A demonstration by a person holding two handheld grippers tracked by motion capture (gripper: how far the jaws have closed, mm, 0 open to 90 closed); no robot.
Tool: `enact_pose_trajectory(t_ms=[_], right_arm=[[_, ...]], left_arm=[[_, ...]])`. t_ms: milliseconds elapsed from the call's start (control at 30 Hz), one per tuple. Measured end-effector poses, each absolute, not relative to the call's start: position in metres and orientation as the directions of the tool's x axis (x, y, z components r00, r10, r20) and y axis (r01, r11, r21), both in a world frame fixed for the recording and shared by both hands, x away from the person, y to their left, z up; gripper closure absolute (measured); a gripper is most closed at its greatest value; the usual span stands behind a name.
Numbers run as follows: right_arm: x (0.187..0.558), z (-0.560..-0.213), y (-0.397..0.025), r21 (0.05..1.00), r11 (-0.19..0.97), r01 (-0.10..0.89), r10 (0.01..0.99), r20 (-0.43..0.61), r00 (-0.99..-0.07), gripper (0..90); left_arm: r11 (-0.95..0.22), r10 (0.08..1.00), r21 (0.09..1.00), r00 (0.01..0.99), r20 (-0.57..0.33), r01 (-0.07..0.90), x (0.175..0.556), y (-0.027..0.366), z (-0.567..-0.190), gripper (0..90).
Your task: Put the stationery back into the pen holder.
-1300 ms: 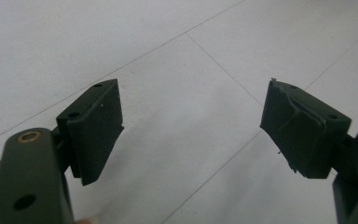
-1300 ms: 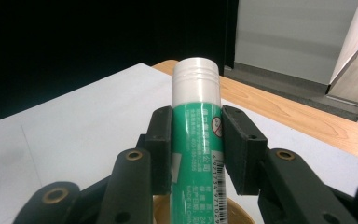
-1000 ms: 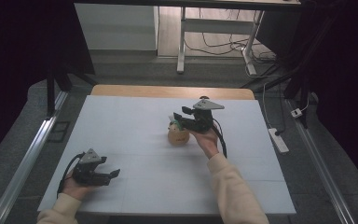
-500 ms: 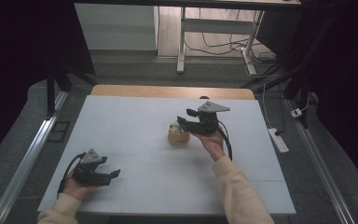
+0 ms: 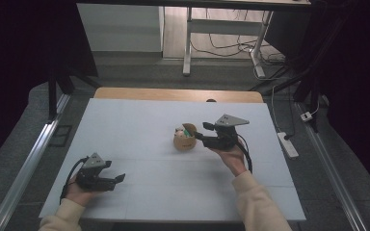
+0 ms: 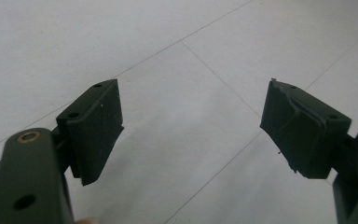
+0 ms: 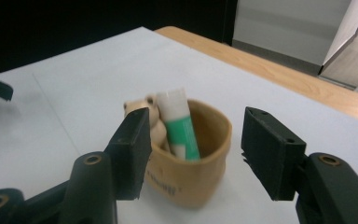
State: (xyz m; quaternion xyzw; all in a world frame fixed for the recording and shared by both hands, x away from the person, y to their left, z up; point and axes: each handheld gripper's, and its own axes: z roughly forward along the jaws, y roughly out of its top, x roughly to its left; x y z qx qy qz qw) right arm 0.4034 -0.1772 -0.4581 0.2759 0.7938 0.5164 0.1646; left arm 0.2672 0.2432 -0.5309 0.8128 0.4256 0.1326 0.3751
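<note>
A tan cup (image 5: 185, 141) stands near the middle of the tabletop (image 5: 139, 120), with a green-and-white tube (image 7: 179, 123) leaning inside it. The right gripper (image 7: 193, 156) hovers beside it, jaws apart and empty. If the tube is the aim, come in above the rim and pinch its white top squarely. The left gripper (image 5: 118, 179) rests open near the front left corner.

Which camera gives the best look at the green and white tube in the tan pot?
The right gripper view: the tube stands close up inside the pot, its white cap clear. In the high view it is a small green speck.
</note>
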Motion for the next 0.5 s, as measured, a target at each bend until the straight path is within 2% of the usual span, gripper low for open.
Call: enact_pose_trajectory(t_ms=[500], right_arm=[[0.375,-0.473,-0.230,0.873,0.383,0.300,0.654,-0.027,-0.756,39.8]], left_arm=[[-0.356,0.784,0.729,0.611,-0.107,0.585,0.268,0.242,-0.529,20.0]])
